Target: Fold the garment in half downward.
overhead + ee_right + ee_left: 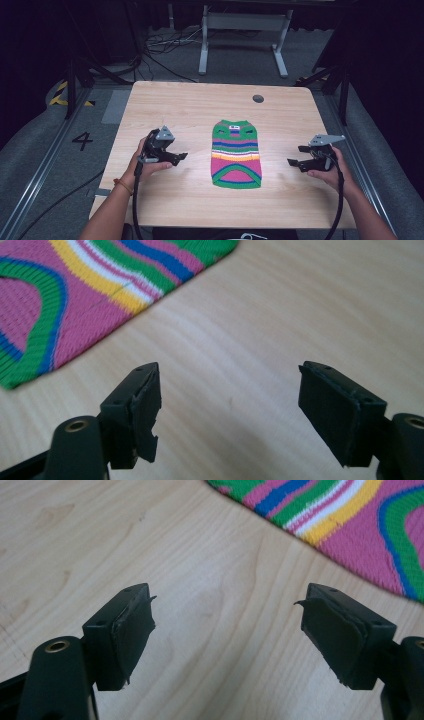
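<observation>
A small knitted sweater striped in green, pink, blue, yellow and white [236, 154] lies flat at the middle of the light wooden table [165, 100], between the left gripper [181, 157] and right gripper [295, 162], both with jaws apart and holding nothing.

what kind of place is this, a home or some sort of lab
Most likely a lab or recording studio, not a home: a pale wooden table on grey carpet, black curtains around it, loose cables and a white metal stand behind, and a number four marked on the floor.
</observation>
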Available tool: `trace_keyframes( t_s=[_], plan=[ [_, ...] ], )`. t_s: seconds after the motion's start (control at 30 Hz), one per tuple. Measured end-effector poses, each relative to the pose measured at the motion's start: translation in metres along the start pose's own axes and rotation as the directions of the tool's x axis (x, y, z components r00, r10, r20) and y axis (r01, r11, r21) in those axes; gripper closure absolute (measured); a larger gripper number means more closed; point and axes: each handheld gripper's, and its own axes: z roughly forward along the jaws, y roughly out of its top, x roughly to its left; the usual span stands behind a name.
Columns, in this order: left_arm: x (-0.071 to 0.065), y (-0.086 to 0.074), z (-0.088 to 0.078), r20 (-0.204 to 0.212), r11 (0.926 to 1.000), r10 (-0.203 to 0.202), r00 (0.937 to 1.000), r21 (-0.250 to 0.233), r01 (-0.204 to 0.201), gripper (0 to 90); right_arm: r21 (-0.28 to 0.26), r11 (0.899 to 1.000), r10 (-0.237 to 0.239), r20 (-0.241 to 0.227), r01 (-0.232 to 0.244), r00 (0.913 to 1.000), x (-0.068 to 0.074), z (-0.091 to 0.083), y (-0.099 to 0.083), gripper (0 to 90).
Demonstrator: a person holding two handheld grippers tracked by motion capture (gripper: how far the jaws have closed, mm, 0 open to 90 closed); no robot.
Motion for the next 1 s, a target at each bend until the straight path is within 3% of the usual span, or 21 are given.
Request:
trace_keyframes(
  t_s=[0.07, 0.1, 0.17, 0.37, 0.5, 0.67, 0.8, 0.87, 0.9, 1.0],
  plan=[
    [0.001, 0.005, 0.001, -0.012, 0.9999, 0.014, 0.9998, 0.005, -0.014, 21.5, 0.003, 1.000, -0.001, 0.002, 0.001, 1.0000, 0.000, 0.001, 0.007, 27.3],
    [0.002, 0.008, 0.001, -0.013, 0.9998, 0.020, 0.9997, -0.003, -0.020, 23.3, 0.004, 1.000, -0.017, -0.002, 0.017, 0.9999, 0.000, 0.005, 0.023, 28.2],
    [0.008, 0.017, 0.003, -0.012, 0.9998, 0.018, 0.9998, -0.012, -0.018, 23.6, 0.002, 0.999, -0.034, 0.001, 0.034, 0.9994, 0.000, 0.009, 0.037, 30.0],
    [0.015, 0.038, 0.014, -0.015, 0.9990, 0.042, 0.9990, -0.014, -0.042, 25.2, -0.015, 0.998, -0.057, 0.007, 0.057, 0.9983, -0.003, 0.025, 0.066, 32.0],
    [0.023, 0.058, 0.027, -0.009, 0.9989, 0.044, 0.9990, -0.019, -0.044, 25.9, -0.015, 0.998, -0.055, -0.005, 0.054, 0.9985, -0.005, 0.046, 0.086, 35.2],
    [0.025, 0.076, 0.046, 0.010, 0.9991, 0.036, 0.9993, -0.021, -0.036, 26.4, 0.001, 0.998, -0.064, -0.009, 0.064, 0.9979, -0.005, 0.067, 0.101, 38.6],
    [0.021, 0.086, 0.065, 0.012, 0.9982, 0.059, 0.9982, -0.012, -0.059, 28.2, 0.021, 0.998, -0.053, -0.011, 0.053, 0.9985, -0.008, 0.083, 0.110, 39.0],
    [0.020, 0.088, 0.072, 0.034, 0.9975, 0.069, 0.9970, -0.013, -0.069, 31.4, 0.025, 0.998, -0.054, -0.017, 0.054, 0.9984, -0.009, 0.089, 0.114, 39.6],
    [0.021, 0.088, 0.079, 0.064, 0.9982, 0.060, 0.9961, -0.007, -0.060, 33.7, 0.026, 0.998, -0.050, -0.019, 0.051, 0.9986, -0.010, 0.092, 0.116, 40.2],
    [0.022, 0.091, 0.094, 0.061, 0.9992, 0.038, 0.9974, 0.009, -0.038, 33.3, 0.019, 0.999, -0.036, -0.016, 0.037, 0.9992, -0.014, 0.102, 0.120, 42.3]
  ],
)
